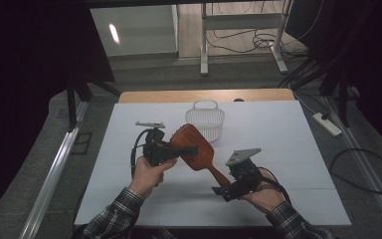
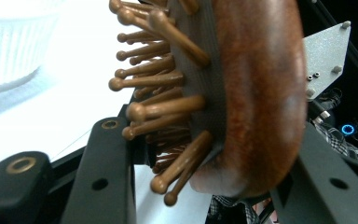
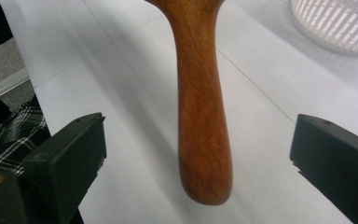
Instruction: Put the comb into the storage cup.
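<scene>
Two hand-held grippers meet at one hairbrush (image 1: 193, 147). Left hand-held gripper (image 1: 179, 151) clamps its head, near the basket (image 1: 205, 119). Right hand-held gripper (image 1: 221, 191) stands wide open around its handle, untouching.

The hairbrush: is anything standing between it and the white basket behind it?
Nothing visible does. The hairbrush, clamped at its head by the left gripper, hangs just in front of the basket, with only bare table between them.
</scene>
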`<state>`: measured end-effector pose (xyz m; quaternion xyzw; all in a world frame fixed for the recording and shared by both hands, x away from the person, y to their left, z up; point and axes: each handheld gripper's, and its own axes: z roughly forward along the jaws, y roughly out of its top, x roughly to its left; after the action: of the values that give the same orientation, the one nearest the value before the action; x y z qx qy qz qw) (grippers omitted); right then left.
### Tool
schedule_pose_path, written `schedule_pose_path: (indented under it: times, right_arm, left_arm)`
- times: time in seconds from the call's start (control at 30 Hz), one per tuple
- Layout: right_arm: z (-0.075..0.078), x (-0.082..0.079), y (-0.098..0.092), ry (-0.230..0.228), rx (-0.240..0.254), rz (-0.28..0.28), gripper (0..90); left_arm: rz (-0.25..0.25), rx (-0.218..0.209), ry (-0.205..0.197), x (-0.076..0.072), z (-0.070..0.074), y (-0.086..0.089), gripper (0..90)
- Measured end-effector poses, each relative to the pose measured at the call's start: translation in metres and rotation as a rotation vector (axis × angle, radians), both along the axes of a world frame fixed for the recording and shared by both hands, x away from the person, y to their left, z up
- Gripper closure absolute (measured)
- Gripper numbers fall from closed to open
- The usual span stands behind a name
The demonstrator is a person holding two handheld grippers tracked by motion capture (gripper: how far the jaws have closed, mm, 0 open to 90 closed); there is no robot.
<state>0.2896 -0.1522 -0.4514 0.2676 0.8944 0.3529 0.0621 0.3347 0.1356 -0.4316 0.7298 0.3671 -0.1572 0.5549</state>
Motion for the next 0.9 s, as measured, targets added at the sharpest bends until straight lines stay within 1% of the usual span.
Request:
schedule_pose_path:
  times: [0.1,0.23,0.3,0.37,0.5,0.53,0.57,0.77,0.9]
  right_arm:
    - [0.000,0.000,-0.001,-0.014,0.006,0.000,0.0]
    - [0.000,0.000,-0.003,-0.032,0.001,0.011,0.0]
    - [-0.001,-0.001,-0.004,-0.048,-0.008,0.019,0.0]
    - [-0.002,-0.001,-0.006,-0.051,-0.016,0.022,0.0]
    - [-0.002,0.000,-0.008,-0.038,-0.013,0.028,0.0]
    - [-0.003,0.000,-0.008,-0.035,-0.013,0.031,0.0]
    - [-0.003,-0.001,-0.009,-0.024,-0.014,0.038,0.0]
    - [-0.002,-0.004,-0.013,-0.021,0.004,0.055,0.0]
    - [0.000,-0.006,-0.017,-0.016,0.002,0.050,0.0]
  left_arm:
    - [0.002,-0.001,-0.002,0.000,0.001,0.001,56.9]
    - [-0.002,0.004,-0.014,-0.001,0.002,0.001,56.8]
    - [-0.003,0.007,-0.017,-0.001,0.003,0.002,56.8]
    - [0.000,0.013,-0.024,-0.001,0.004,0.002,56.8]
    - [0.004,0.018,-0.027,-0.002,0.004,0.002,56.7]
    - [0.006,0.026,-0.033,-0.002,0.004,0.003,56.7]
    - [0.008,0.030,-0.035,-0.002,0.005,0.003,56.8]
    - [0.017,0.041,-0.045,-0.001,0.006,0.005,56.8]
    - [0.024,0.043,-0.049,-0.001,0.008,0.008,56.8]
